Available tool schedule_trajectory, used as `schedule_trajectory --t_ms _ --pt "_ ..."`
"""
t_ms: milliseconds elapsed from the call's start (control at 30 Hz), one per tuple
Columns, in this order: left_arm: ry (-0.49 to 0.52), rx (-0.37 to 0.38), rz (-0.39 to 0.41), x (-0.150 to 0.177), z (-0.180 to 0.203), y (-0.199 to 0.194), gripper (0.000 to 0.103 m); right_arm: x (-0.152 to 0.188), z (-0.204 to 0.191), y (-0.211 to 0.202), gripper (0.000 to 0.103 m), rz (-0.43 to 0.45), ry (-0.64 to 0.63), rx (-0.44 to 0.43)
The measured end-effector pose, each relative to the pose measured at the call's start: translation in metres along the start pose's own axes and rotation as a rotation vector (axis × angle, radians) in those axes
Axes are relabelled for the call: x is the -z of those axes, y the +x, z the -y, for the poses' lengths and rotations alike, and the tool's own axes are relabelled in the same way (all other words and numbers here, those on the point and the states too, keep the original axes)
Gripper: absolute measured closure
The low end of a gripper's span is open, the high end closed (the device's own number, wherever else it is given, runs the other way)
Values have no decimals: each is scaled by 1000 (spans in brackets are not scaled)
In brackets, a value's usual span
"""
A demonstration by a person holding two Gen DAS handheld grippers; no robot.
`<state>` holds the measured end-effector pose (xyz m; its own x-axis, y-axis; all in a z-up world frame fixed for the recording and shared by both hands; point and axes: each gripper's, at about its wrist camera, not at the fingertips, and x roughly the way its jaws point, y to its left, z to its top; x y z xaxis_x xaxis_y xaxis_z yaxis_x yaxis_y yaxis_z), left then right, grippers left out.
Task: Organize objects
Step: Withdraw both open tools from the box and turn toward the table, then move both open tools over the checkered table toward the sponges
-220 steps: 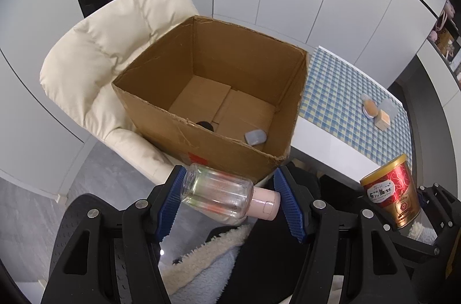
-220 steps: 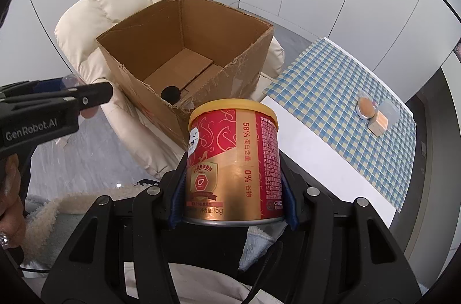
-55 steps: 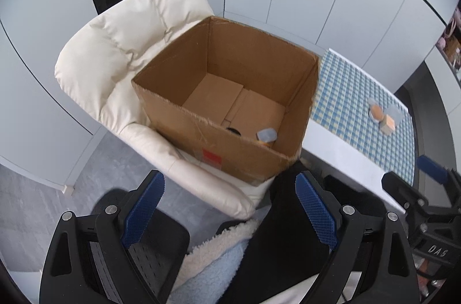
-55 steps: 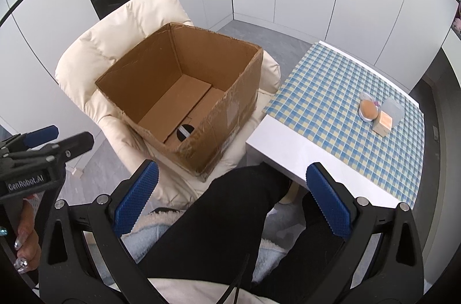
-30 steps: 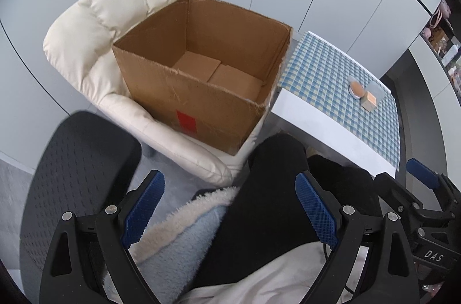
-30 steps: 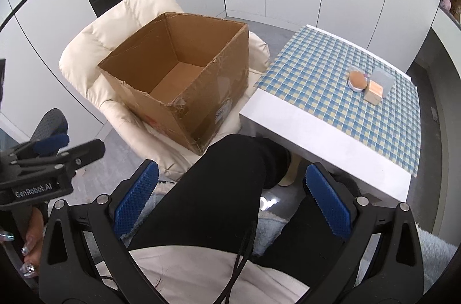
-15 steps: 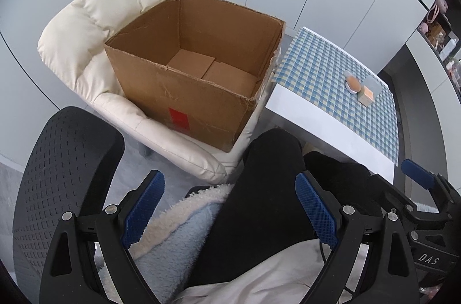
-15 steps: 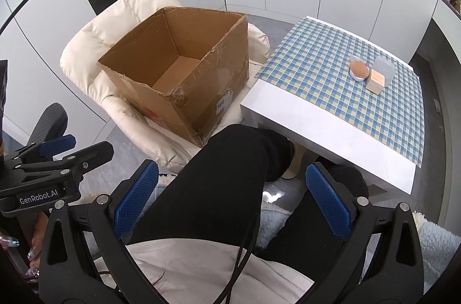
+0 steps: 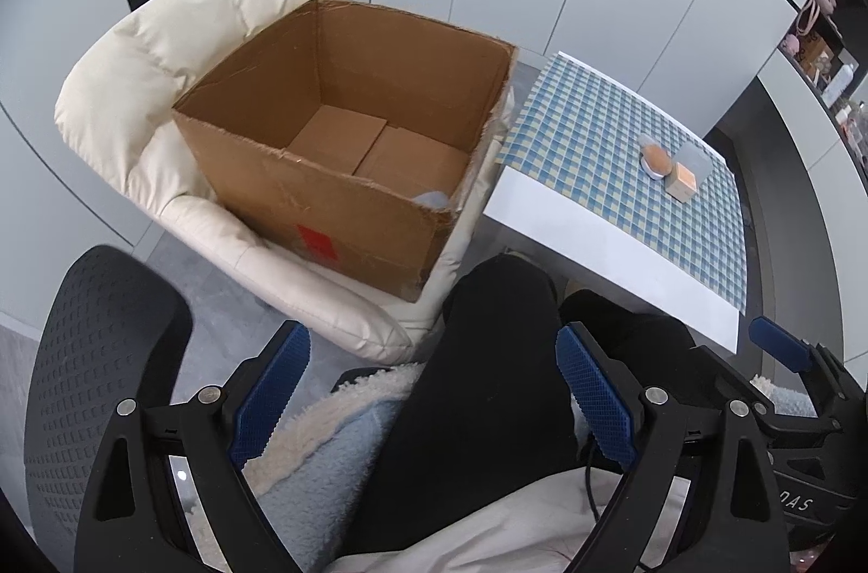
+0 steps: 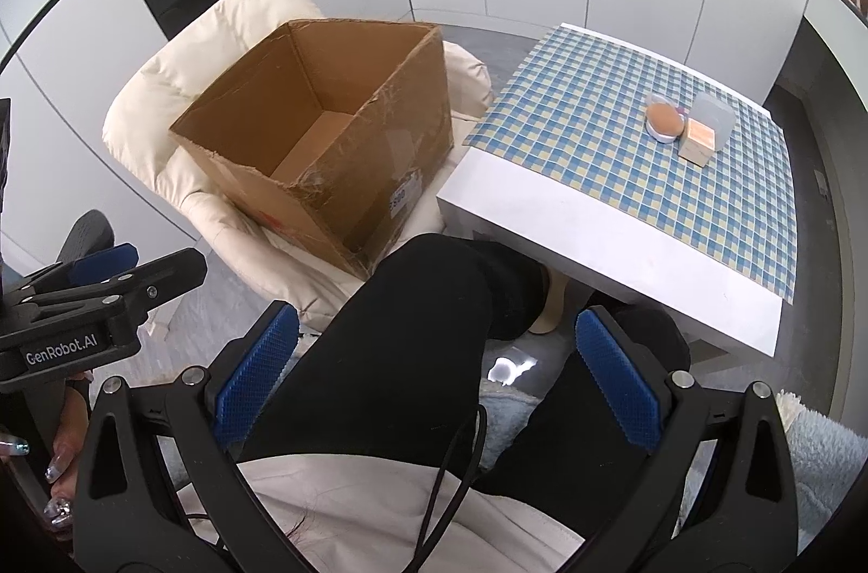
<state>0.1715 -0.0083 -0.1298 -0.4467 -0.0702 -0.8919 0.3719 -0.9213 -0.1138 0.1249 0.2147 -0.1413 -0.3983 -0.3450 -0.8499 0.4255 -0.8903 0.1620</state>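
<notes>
Open cardboard box (image 9: 347,171) upright; greyish item (image 9: 432,198) inside, unclear.

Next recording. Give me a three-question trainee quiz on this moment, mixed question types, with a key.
1. True or false: the left tongs grip a bottle.
2. The cardboard box rests on: A) the checkered table B) the cream armchair C) the floor.
3. Fill in: the small items still to be organized, a round orange-topped case and a small square box, sit on the ____.

Key
1. False; both the left and right tongs are open and hold nothing.
2. B, the cream armchair.
3. Checkered table.
</notes>
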Motion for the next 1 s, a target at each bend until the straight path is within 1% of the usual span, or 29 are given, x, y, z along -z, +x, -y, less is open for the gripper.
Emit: schedule_trajectory --t_ms 133,333,467,700,1000 --pt "23 -3 3 -7 12 3 10 -1 12 0 0 3 29 3" --pt "48 3 12 -17 28 6 10 0 33 0 0 12 65 36" --pt "77 4 23 -22 39 7 10 1 48 -1 0 16 101 44" --pt "114 27 10 -28 59 18 10 5 71 -2 0 19 156 72" --pt "189 56 -11 -32 92 31 10 16 101 -7 0 13 234 121"
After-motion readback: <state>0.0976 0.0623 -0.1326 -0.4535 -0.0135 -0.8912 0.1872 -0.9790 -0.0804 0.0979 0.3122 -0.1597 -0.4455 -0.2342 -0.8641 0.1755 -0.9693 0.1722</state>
